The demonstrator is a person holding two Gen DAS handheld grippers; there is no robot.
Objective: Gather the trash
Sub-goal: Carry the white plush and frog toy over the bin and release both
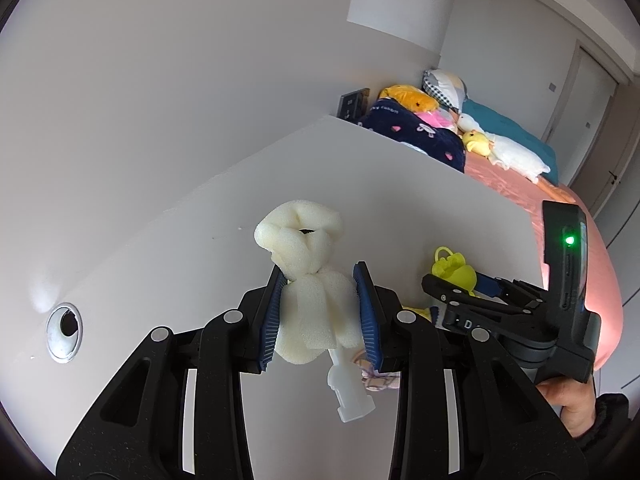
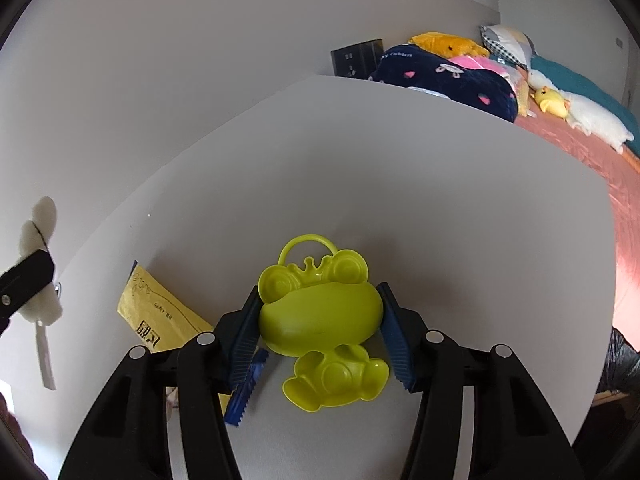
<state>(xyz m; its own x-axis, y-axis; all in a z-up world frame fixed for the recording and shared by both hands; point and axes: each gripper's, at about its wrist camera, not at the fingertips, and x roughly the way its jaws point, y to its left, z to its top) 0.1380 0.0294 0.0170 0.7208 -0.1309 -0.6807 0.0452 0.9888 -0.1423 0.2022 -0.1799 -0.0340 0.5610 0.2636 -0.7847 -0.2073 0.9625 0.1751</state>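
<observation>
Far left of the left wrist view, a cable grommet (image 1: 64, 331) is sitting in the white desk (image 1: 160, 272), nothing near it. Moving to centre frame, the left hand-held gripper (image 1: 322, 312) is pinching a wad of cream foam packing (image 1: 310, 280) between its blue pads, the foam bulging up above the fingertips. That stuff looks soft, feather-light and springy, so I'd judge a squeeze at the waist, where it is already bunched, suits it best. Just below it a clear plastic fitting (image 1: 350, 394) is poking out, whether lying on the desk or hanging from the foam I cannot tell.

Over in the right wrist view, at lower left a yellow padded mailer (image 2: 160, 316) is lying flat on the desk, with a blue serrated strip (image 2: 248, 388) just beside the left finger. Centre frame, the right hand-held gripper (image 2: 320, 320) is bracketing a lime-green frog-shaped plastic mould (image 2: 320, 316); its left pad is touching the frog's head, the right pad looking just short of it, so not yet a firm pinch. The mould looks stiff, thin, glossy and likely slippery; gripping across the wide head seems sounder than the thin loop handle on top. Upper right, plush toys (image 2: 560, 108) are crowding the bed (image 2: 592, 156).
</observation>
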